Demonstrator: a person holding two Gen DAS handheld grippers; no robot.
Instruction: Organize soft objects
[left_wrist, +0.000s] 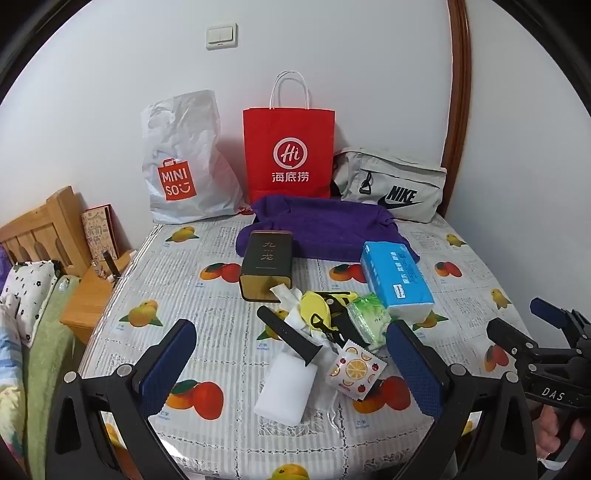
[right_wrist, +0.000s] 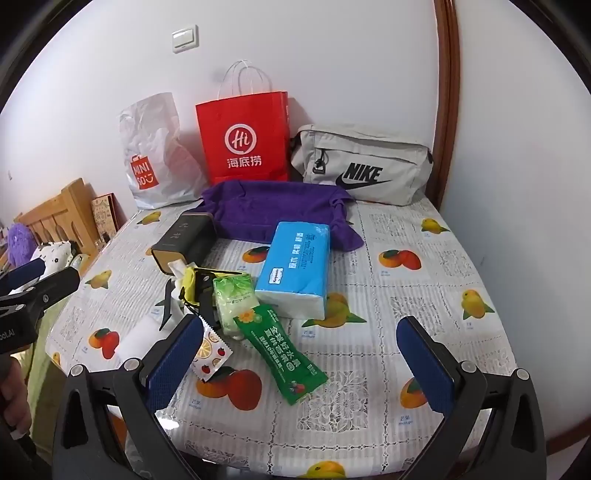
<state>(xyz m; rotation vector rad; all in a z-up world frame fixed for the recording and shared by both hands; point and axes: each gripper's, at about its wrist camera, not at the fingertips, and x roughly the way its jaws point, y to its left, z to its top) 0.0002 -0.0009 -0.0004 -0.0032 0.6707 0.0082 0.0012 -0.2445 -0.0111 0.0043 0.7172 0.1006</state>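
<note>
A pile of small items lies mid-table: a blue tissue pack (left_wrist: 397, 278) (right_wrist: 297, 267), a green tissue packet (left_wrist: 369, 319) (right_wrist: 236, 297), a green snack pouch (right_wrist: 282, 354), a fruit-print sachet (left_wrist: 356, 369) (right_wrist: 210, 354), a white sponge block (left_wrist: 288, 386), a yellow mask (left_wrist: 314, 308) and a black strap (left_wrist: 288, 334). A purple towel (left_wrist: 325, 229) (right_wrist: 280, 212) lies behind them. My left gripper (left_wrist: 295, 369) is open and empty, just before the pile. My right gripper (right_wrist: 301, 360) is open and empty, with the snack pouch between its fingers' line of sight.
A dark tin box (left_wrist: 266, 264) (right_wrist: 184, 243) lies by the towel. A white Miniso bag (left_wrist: 181, 162), a red paper bag (left_wrist: 290, 153) and a grey Nike pouch (left_wrist: 391, 188) stand against the wall. A bed and wooden nightstand (left_wrist: 88, 295) are left of the table (left_wrist: 221, 302).
</note>
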